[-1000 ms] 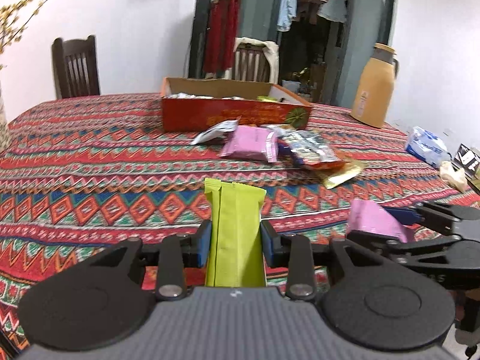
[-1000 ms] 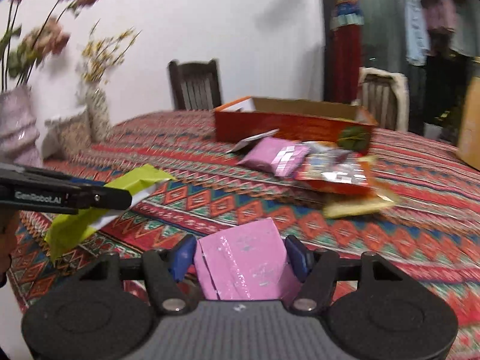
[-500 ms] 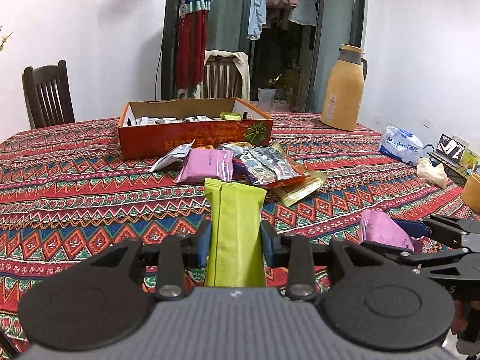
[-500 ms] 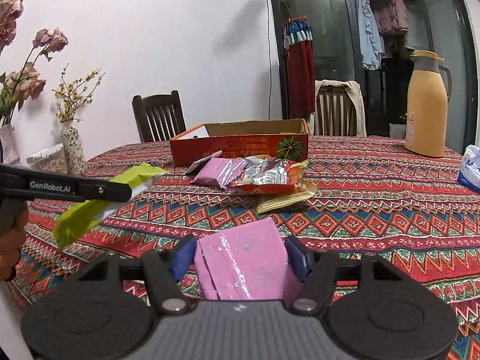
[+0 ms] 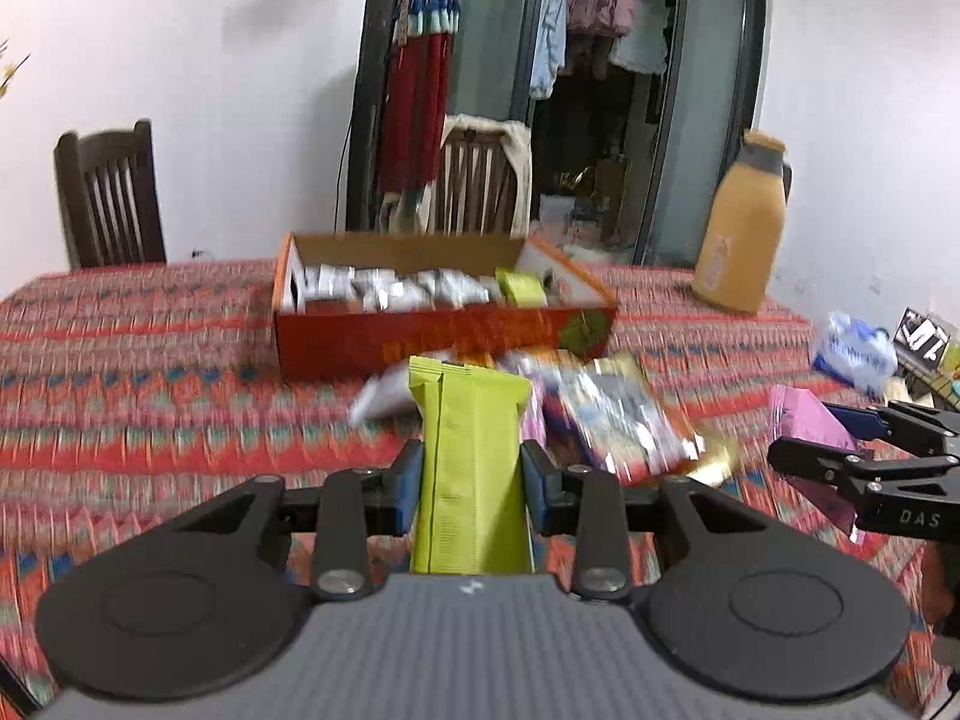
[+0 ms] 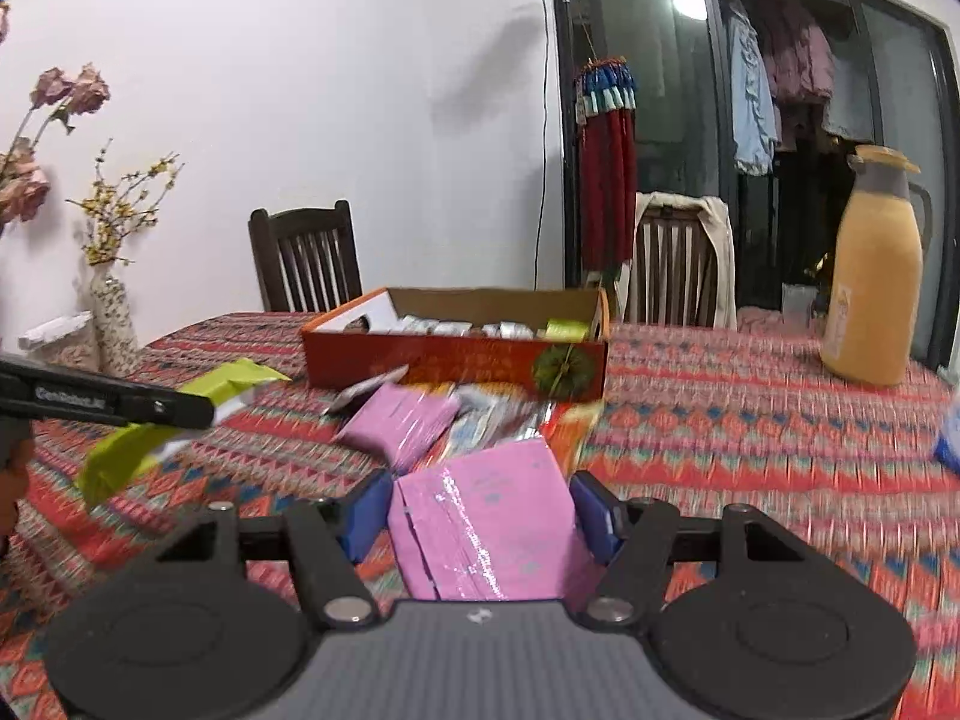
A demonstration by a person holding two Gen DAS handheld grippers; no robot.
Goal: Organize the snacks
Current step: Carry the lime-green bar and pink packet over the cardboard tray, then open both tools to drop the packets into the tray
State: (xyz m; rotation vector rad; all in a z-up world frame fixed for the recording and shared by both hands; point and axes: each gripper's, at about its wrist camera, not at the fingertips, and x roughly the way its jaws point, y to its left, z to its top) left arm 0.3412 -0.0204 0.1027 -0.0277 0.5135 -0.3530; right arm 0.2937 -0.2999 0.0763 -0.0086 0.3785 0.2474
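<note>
Left hand-held gripper [image 5: 471,474] clamped on green packet [image 5: 471,462], right hand-held gripper [image 6: 480,516] on pink packet [image 6: 489,531]. Open box [image 5: 444,333] lay straight ahead across bench [image 5: 150,390], long axis crosswise; left nearer, judged.

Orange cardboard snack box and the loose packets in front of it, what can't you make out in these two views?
- Orange cardboard snack box: its printed front is motion-blurred in the left wrist view.
- Silvery packets inside: too small to read, part-hidden by the box wall.
- Loose pile: blurred, partly behind the held pink foil packet.
</note>
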